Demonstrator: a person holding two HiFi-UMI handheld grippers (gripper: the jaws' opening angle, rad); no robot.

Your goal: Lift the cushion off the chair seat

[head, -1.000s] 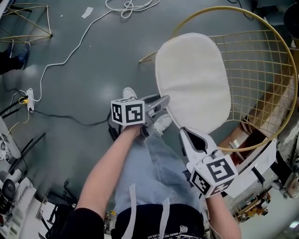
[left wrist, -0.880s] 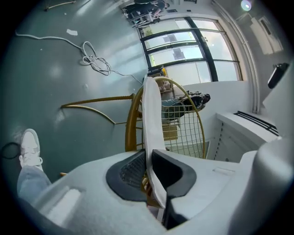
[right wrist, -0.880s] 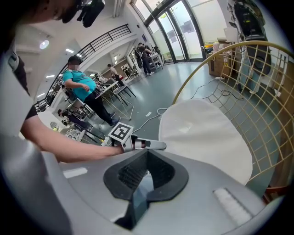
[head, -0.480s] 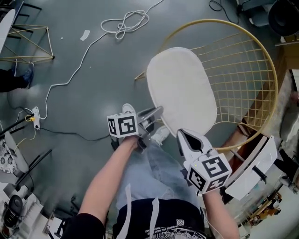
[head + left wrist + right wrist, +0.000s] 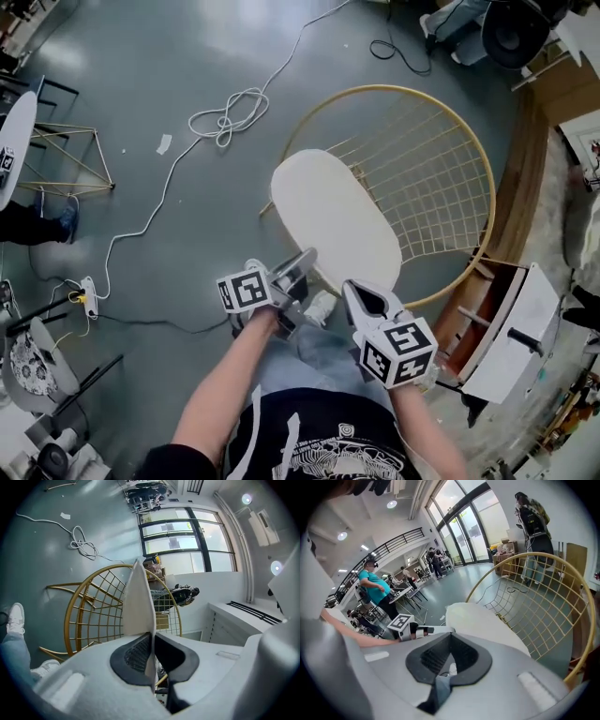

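Lift step in hand: cushion (image 5: 328, 216) mid-frame, tilted up off wire chair (image 5: 436, 183). Left gripper (image 5: 307, 258) jaws closing, pinching cushion's near edge. Right gripper (image 5: 356, 291) tips together at lower rim, hold unclear. Next: raise both evenly, clearing chair.

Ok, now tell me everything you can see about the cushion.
The cushion is a thin, off-white oval pad, fabric-like, smooth and unmarked. It is held tilted over the gold wire chair, seemingly clear of its mesh. The left gripper has its jaws closing on the near rim, which runs edge-on between them; the right gripper appears to pinch the same end beside it.
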